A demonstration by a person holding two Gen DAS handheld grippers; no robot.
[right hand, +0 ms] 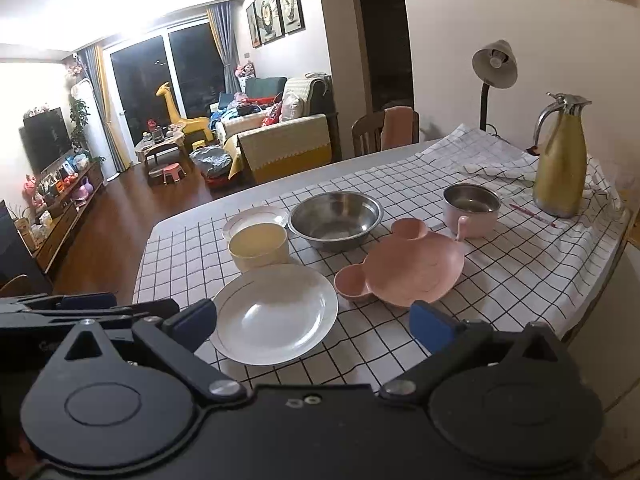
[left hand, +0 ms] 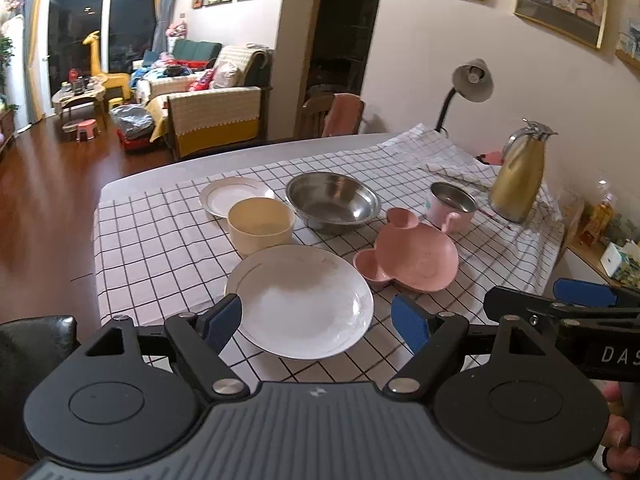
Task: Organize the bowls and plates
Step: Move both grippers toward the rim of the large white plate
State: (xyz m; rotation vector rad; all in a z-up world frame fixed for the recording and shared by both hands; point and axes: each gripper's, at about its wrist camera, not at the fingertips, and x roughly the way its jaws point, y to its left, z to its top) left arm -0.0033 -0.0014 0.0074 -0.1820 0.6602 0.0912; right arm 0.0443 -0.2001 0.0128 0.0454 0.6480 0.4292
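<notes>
On the checked cloth lie a large white plate (left hand: 304,300) (right hand: 276,314) nearest me, a cream bowl (left hand: 261,224) (right hand: 258,246) behind it, a small white plate (left hand: 234,196) (right hand: 254,216) at the far left, a steel bowl (left hand: 332,200) (right hand: 335,218), a pink mouse-shaped plate (left hand: 412,258) (right hand: 404,266) and a pink steel-lined cup (left hand: 452,204) (right hand: 472,208). My left gripper (left hand: 318,326) is open and empty, just short of the large plate. My right gripper (right hand: 314,322) is open and empty, over the table's near edge; it also shows in the left wrist view (left hand: 576,304).
A gold thermos jug (left hand: 520,176) (right hand: 560,160) and a desk lamp (left hand: 472,80) (right hand: 494,64) stand at the back right. A chair (left hand: 332,114) (right hand: 384,128) is at the table's far side. A dark chair back (left hand: 36,352) is at the near left.
</notes>
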